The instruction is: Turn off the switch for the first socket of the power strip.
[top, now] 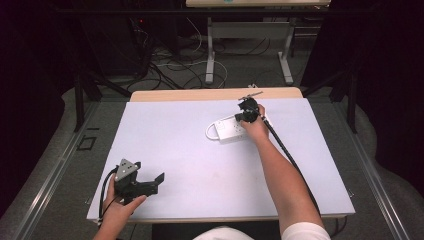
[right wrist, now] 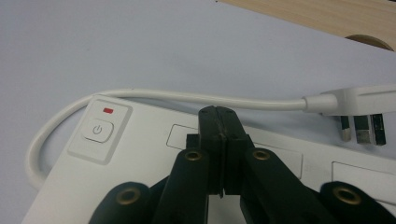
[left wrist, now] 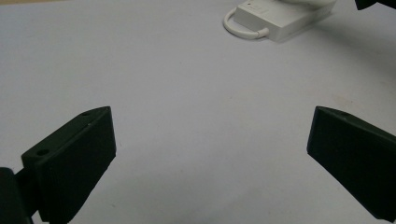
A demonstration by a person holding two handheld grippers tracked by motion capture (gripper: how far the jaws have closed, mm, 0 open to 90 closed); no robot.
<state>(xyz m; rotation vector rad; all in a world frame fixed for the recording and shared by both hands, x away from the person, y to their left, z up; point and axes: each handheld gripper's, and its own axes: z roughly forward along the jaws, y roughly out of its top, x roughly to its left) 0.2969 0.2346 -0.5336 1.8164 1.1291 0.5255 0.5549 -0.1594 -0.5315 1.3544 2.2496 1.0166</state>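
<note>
Right hand-held gripper [top: 248,107] sits over the white power strip [top: 231,130] toward the far edge of the tabletop [top: 210,170], right of the middle; in the right gripper view its black jaws are pressed flat together with nothing between them, their tips above the strip's top face near its far edge. Just left of the tips in that view lies the strip's power button [right wrist: 97,129] with a small red mark [right wrist: 108,110] above it. A white cord [right wrist: 196,97] loops out from the strip's button end and runs along its far side to a white plug [right wrist: 359,105] whose metal pins lie on the strip. Left hand-held gripper [top: 150,184] is held near the tabletop's near left corner, well apart from the strip; its jaws stand wide, with bare tabletop between them, and the strip shows farther off in the left gripper view.
</note>
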